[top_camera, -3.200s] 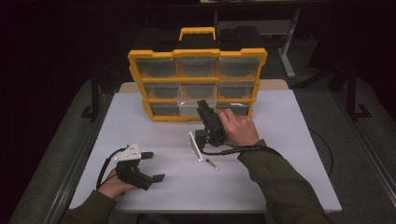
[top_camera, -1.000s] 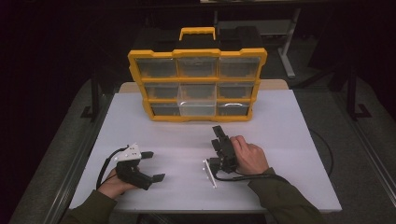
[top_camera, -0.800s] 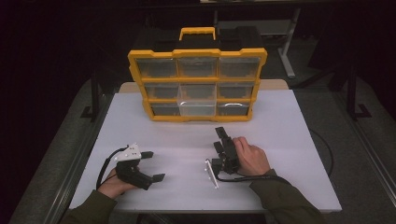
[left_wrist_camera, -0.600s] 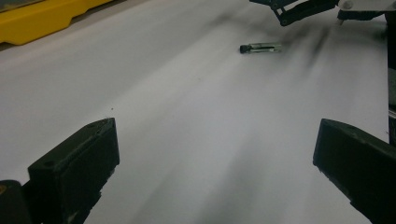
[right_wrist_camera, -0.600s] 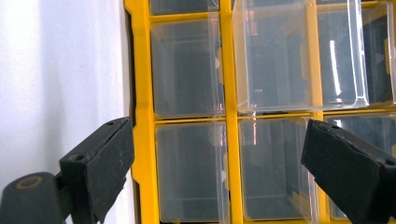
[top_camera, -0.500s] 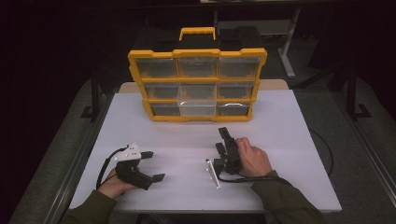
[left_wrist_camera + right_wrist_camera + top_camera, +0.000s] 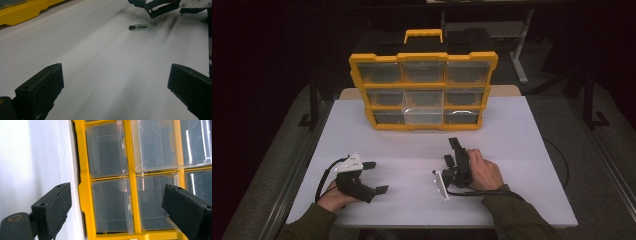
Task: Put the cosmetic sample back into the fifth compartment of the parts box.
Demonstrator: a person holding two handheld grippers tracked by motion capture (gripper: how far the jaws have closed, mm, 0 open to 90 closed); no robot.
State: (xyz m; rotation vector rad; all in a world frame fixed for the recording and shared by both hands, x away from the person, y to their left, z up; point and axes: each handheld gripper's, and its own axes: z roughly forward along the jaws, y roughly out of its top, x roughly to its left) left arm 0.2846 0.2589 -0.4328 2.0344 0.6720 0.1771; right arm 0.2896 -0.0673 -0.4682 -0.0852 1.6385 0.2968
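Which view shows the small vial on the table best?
The left gripper view: the vial lies on its side, clear body and dark cap distinct, just below the right hand-held gripper. The high view shows it as a thin pale stick beside that gripper. The right gripper view faces the yellow drawer organizer instead.

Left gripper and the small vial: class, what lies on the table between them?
Nothing: bare white table runs from the left gripper to the vial, in the left gripper view.

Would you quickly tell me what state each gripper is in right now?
Left gripper: open, holding nothing.
Right gripper: open, holding nothing, jaws just opened wider.
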